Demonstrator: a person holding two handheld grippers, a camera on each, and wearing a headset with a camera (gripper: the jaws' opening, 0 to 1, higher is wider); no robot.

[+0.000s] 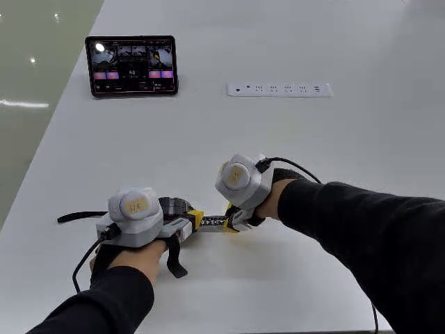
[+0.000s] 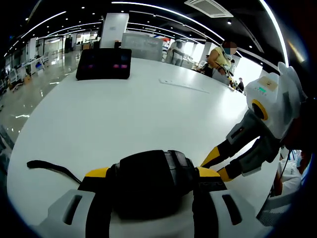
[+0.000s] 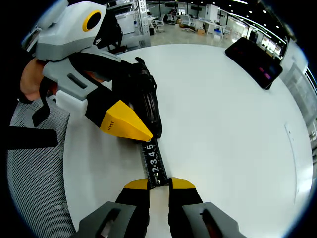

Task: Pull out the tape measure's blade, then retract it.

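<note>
Near the tabletop's front edge, toward its left side, the left tongs (image 2: 153,173) are clamped across a black, rounded tape measure case (image 2: 151,186), with one yellow-tipped jaw on each side of it. The right tongs (image 3: 158,184) are pinched together on the end of the black blade with white numerals (image 3: 153,161). The blade runs a short way out of the case and lies flat on the white tabletop (image 1: 292,139).

The figures 2 to 5 read clearly in the right gripper view, while from the head view the blade is just a short dark strip between the two sets of tongs. Its end hook seems to sit between the jaw tips, though I can't make it out. In the left gripper view the case blocks the blade, but a thin black strap (image 2: 49,166) shows lying on the tabletop on the case's left-edge side.

Further back, near the left edge, a dark tablet (image 1: 131,65) stands propped with its screen lit. A flat white power strip (image 1: 279,89) lies to its right, well apart from it. Beyond the left edge is a glossy greenish floor (image 1: 35,69). The left gripper view takes in a large open hall with long ceiling light strips (image 2: 148,7) and people (image 2: 219,58) standing past the tabletop's far edge.
</note>
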